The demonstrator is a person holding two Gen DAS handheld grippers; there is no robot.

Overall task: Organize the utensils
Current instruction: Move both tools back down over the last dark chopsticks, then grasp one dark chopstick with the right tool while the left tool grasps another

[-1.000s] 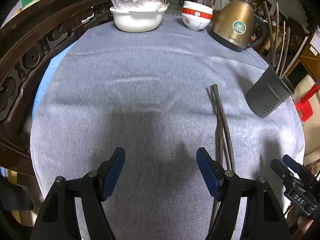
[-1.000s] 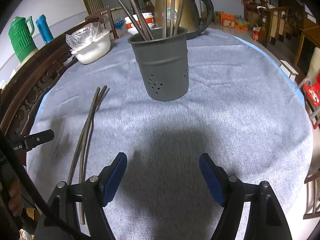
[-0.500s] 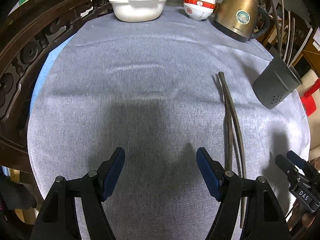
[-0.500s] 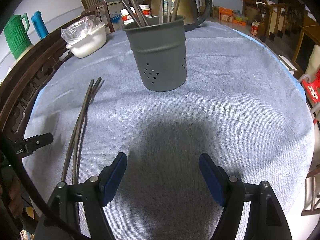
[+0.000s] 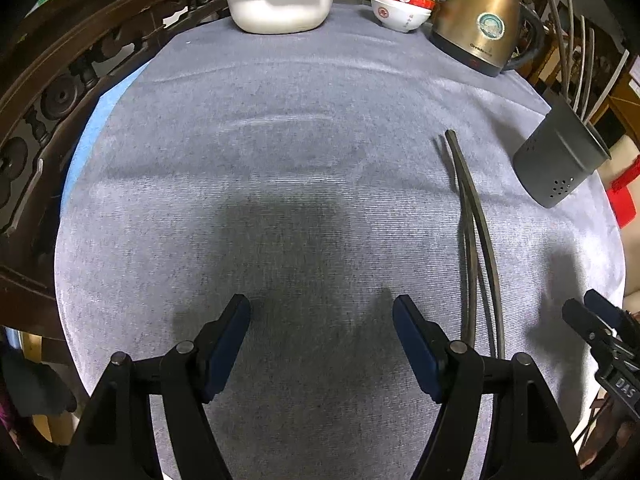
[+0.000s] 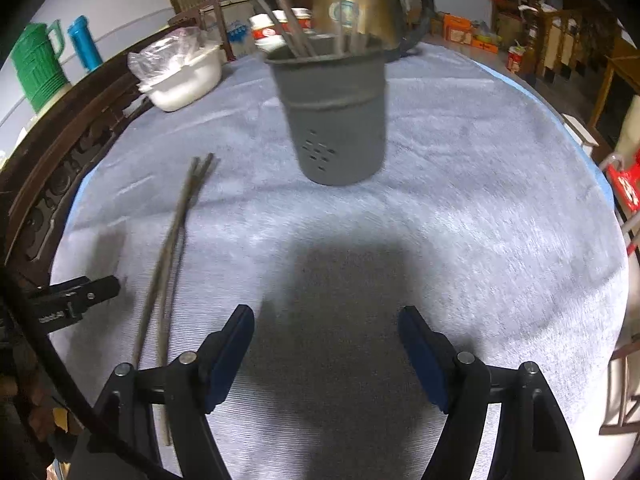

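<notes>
Both your left gripper (image 5: pixel 321 322) and right gripper (image 6: pixel 326 334) are spread, holding nothing. The dark chopsticks (image 5: pixel 474 236) lie on the grey tablecloth (image 5: pixel 280 184), at 8 o'clock of the grey utensil holder (image 6: pixel 334 118).

Left gripper (image 5: pixel 321 324) and right gripper (image 6: pixel 326 334): black arms, silver pivot screws, dark-blue pads (image 5: pixel 414 350); black cable.
</notes>
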